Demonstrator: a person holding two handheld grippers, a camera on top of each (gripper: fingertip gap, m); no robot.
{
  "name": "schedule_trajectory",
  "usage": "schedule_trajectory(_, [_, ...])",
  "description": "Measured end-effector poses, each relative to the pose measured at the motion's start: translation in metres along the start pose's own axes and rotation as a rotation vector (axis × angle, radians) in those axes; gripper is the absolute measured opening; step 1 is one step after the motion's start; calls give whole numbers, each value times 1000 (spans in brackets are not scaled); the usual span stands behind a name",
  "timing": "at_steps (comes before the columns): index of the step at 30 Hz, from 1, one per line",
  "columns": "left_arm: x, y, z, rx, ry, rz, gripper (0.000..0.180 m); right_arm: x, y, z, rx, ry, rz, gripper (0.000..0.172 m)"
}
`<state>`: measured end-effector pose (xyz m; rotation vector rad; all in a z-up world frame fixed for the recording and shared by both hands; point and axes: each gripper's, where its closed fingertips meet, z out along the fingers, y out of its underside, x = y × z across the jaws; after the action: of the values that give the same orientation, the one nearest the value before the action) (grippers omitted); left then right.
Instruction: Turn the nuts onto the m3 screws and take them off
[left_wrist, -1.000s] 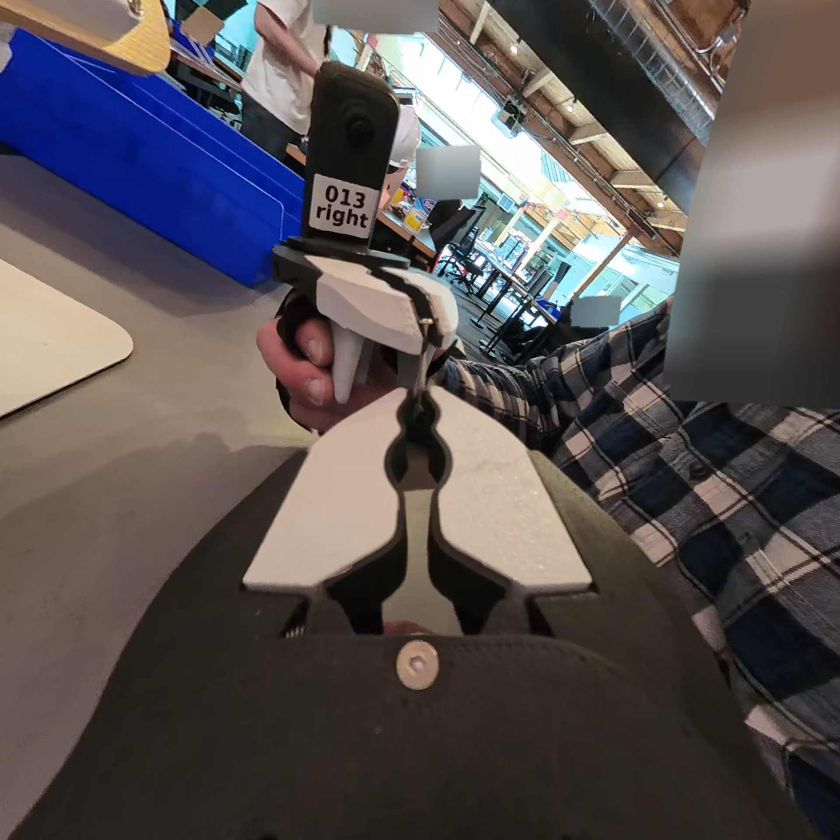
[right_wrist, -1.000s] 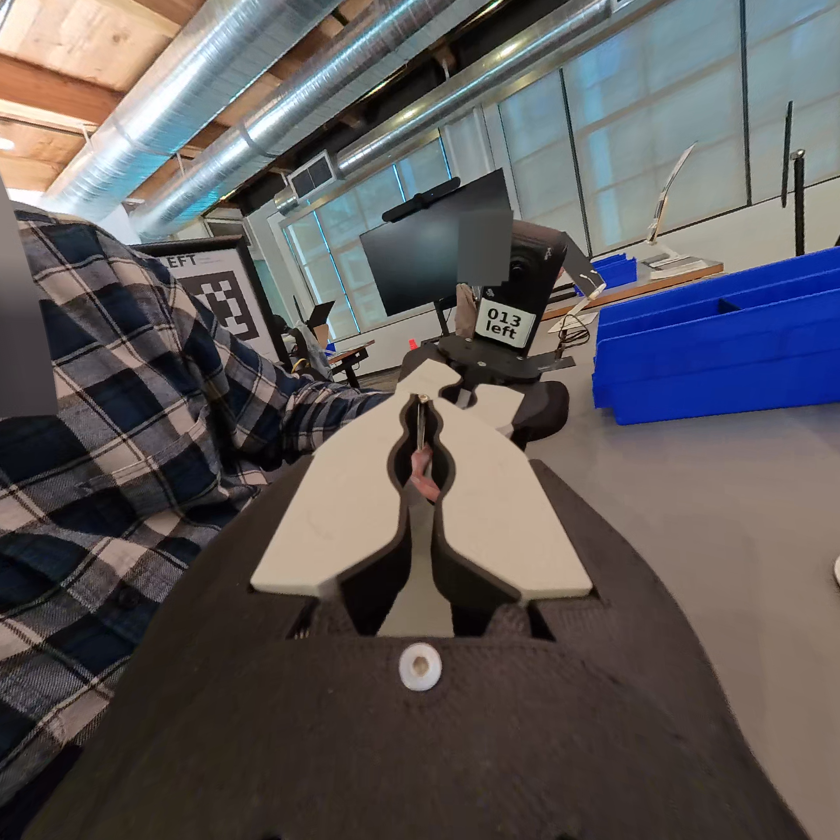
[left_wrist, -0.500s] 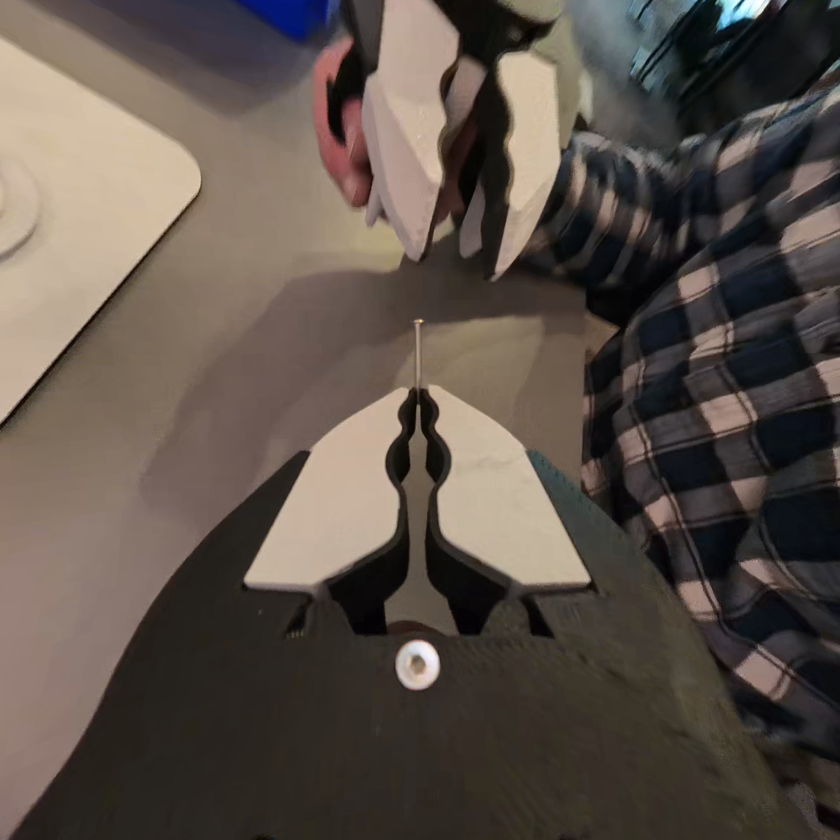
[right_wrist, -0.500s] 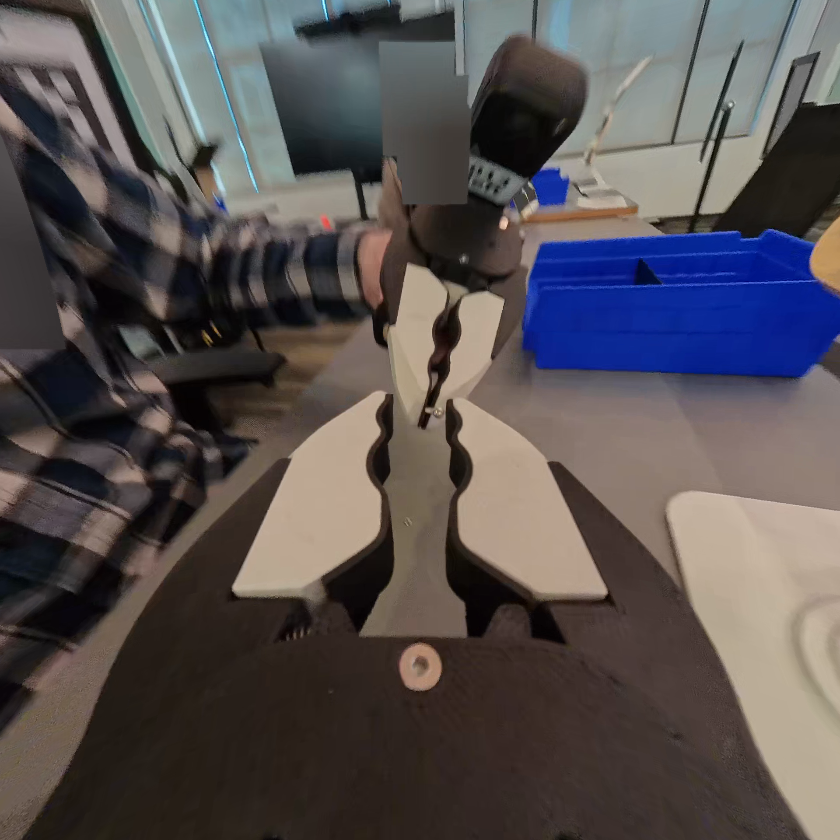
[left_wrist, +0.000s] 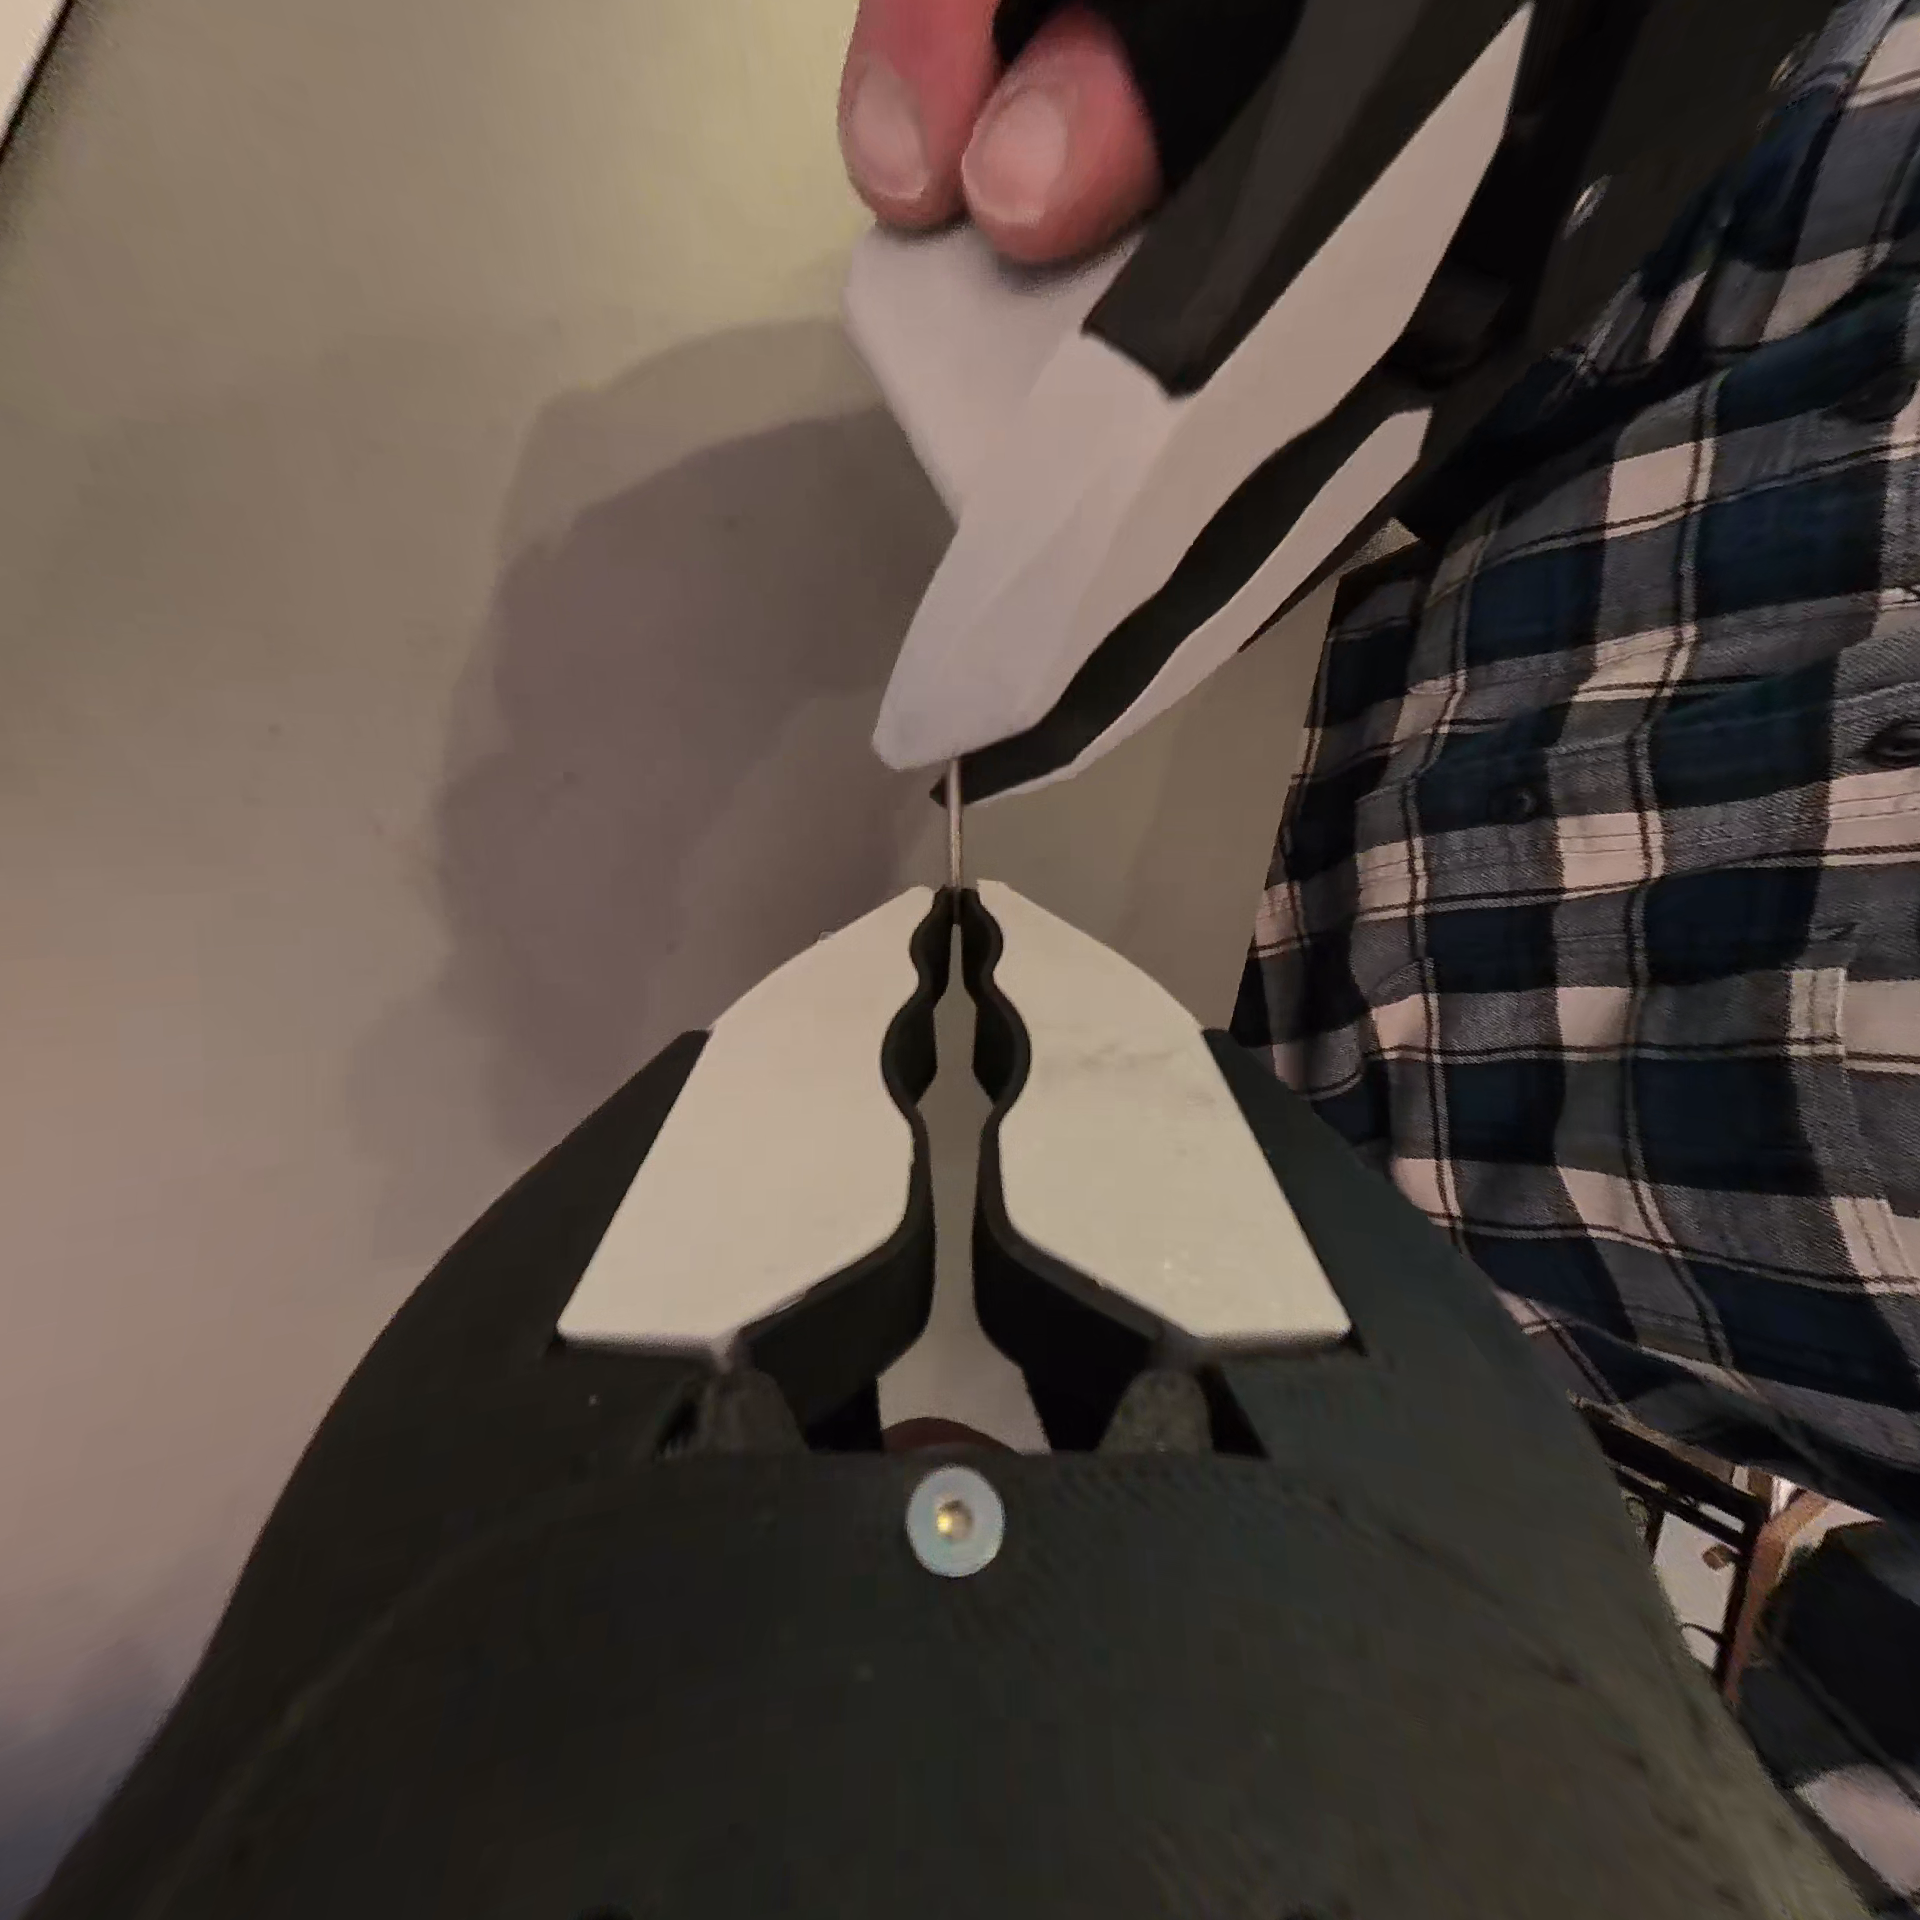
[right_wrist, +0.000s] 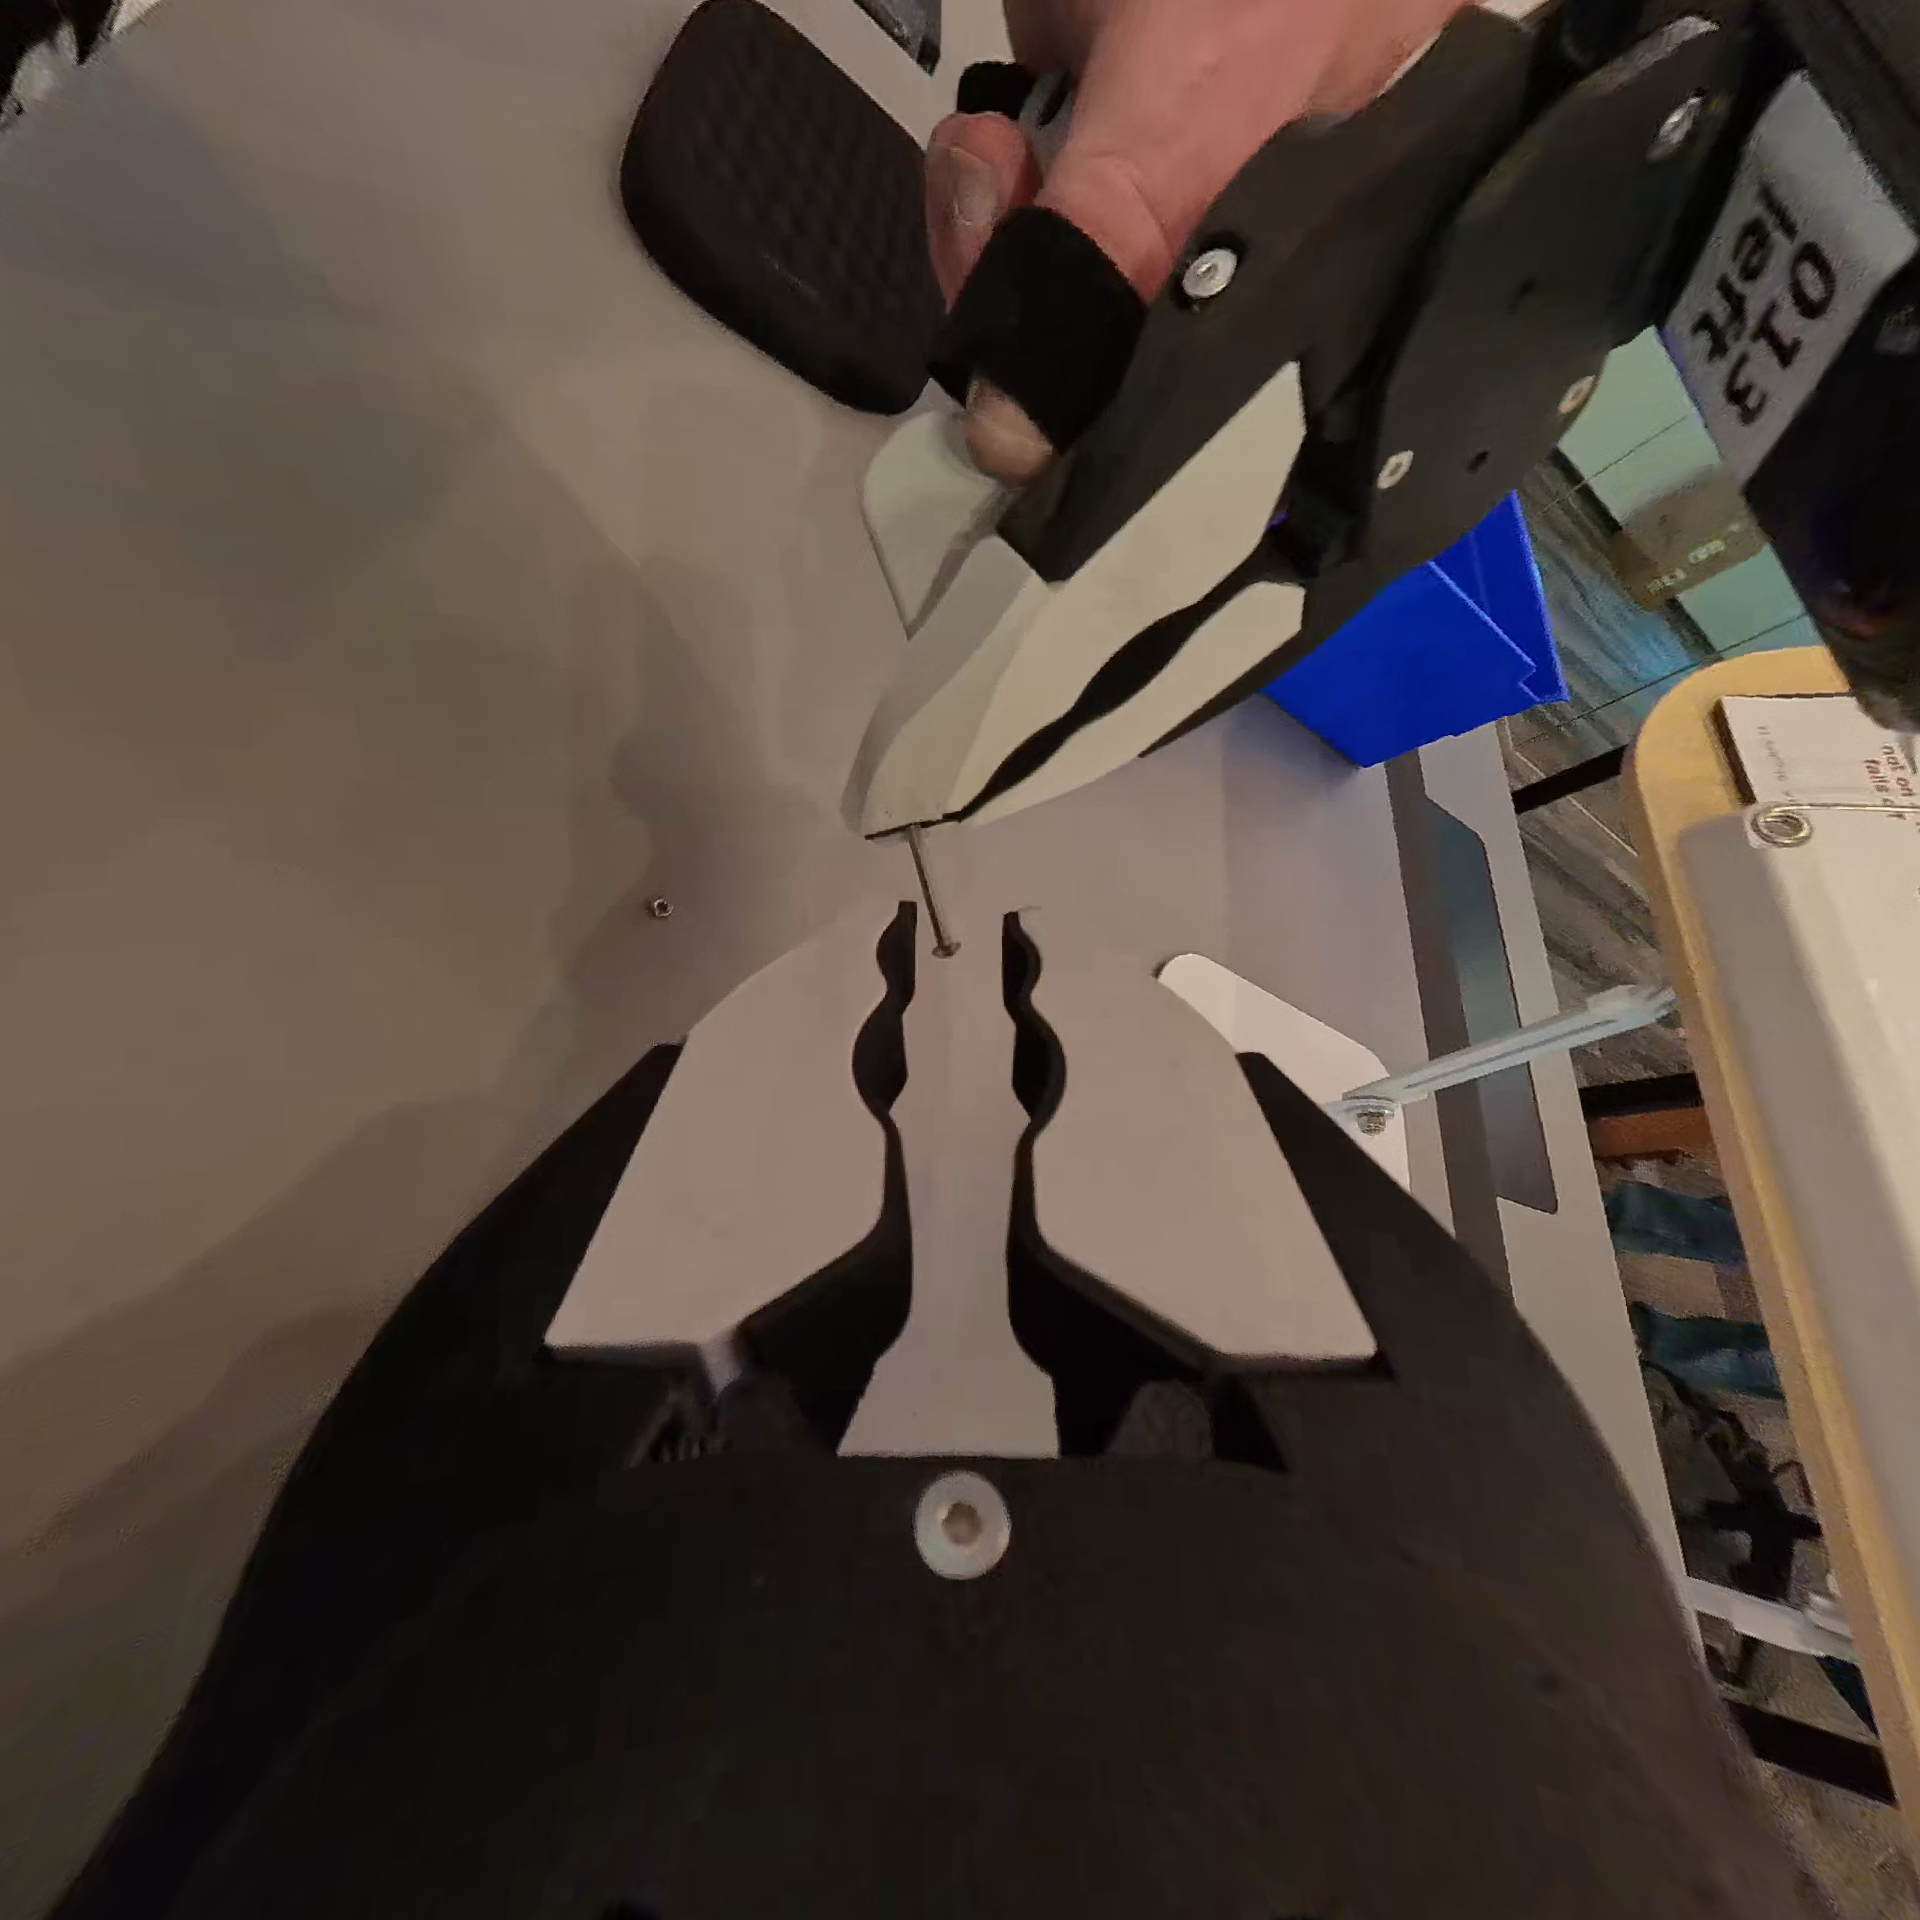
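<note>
The left hand-held gripper (left_wrist: 952, 891) is pinched tight on the tip of a thin silver metal screw (left_wrist: 953, 831), pads pressed on its shank, the screw sticking straight out ahead. The right hand-held gripper (right_wrist: 954, 914) stands spread, and the screw's flat head (right_wrist: 943, 948) sits between its fingertips without touching either pad. In the left wrist view the right one's white fingers (left_wrist: 1029, 582) crowd in from above, right over the screw. All this hangs just above the grey table (right_wrist: 364, 623).

Out from there: one small silver nut (right_wrist: 658, 908) lies on the table to the left, apart from the grippers. One black textured pad (right_wrist: 774, 197) rests farther back, beside the person's hand (right_wrist: 1091, 177). One white rounded board (right_wrist: 1278, 1029) peeks out to the right, with one slotted silver metal strip (right_wrist: 1507, 1049) just beyond it. One blue plastic bin (right_wrist: 1423, 665) sits behind the left gripper's body, partly blocked by it. A plaid shirt sleeve (left_wrist: 1621, 831) fills the right of the left view.

Count: two grippers, one screw, one nut.
</note>
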<state>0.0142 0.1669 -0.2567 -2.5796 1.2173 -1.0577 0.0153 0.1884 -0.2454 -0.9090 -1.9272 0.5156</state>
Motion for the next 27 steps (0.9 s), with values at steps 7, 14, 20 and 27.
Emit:
schedule_trajectory(7, [0,-1,4,-1,3,-15,1,-6,4,3,-42,-15,-44,6])
schedule_trajectory(14, [-2,-11,-6,84,-15,2,17,-3,7,4,-22,-23,28,3])
schedule_trajectory(20, [-2,-34,-23,317,-100,107,32,22,2,-10,200,-30,352,3])
schedule_trajectory(27, [7,-70,-48,763,-193,221,18,44,-6,-28,527,-112,701,3])
